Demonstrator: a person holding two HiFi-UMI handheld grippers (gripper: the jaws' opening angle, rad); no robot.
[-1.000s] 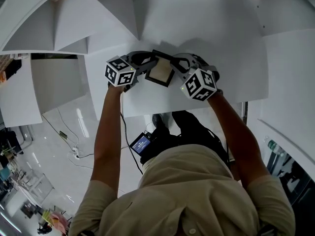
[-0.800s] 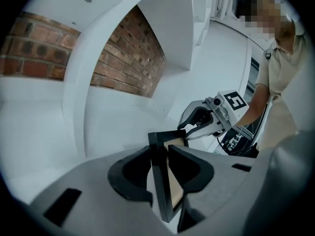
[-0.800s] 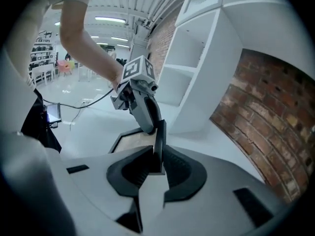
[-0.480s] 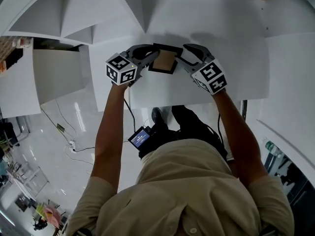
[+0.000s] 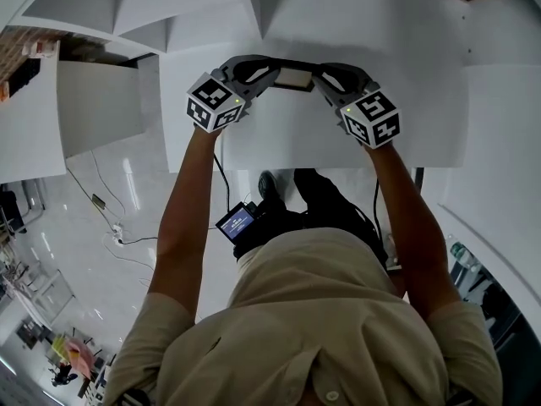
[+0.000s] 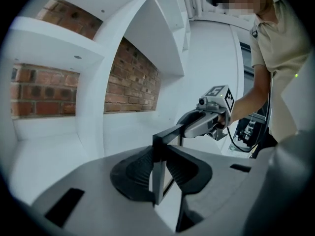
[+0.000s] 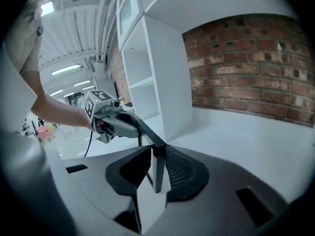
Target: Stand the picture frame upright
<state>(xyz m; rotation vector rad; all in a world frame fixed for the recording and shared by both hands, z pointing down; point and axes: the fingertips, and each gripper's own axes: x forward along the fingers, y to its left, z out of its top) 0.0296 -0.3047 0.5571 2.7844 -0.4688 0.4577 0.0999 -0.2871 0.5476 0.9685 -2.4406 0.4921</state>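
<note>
Picture frame (image 5: 292, 78) standing upright at upper centre of the head view, over the white bench (image 5: 338, 138), left gripper (image 5: 269, 72) jaws closing on its left edge, right gripper (image 5: 320, 75) jaws closing on its right edge, pads touching it.

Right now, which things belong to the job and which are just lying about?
In the job: picture frame; left gripper and right gripper, jaws closing with the frame's ends between them; white table.
Lying about: white shelves; brick wall; small screen device.
</note>
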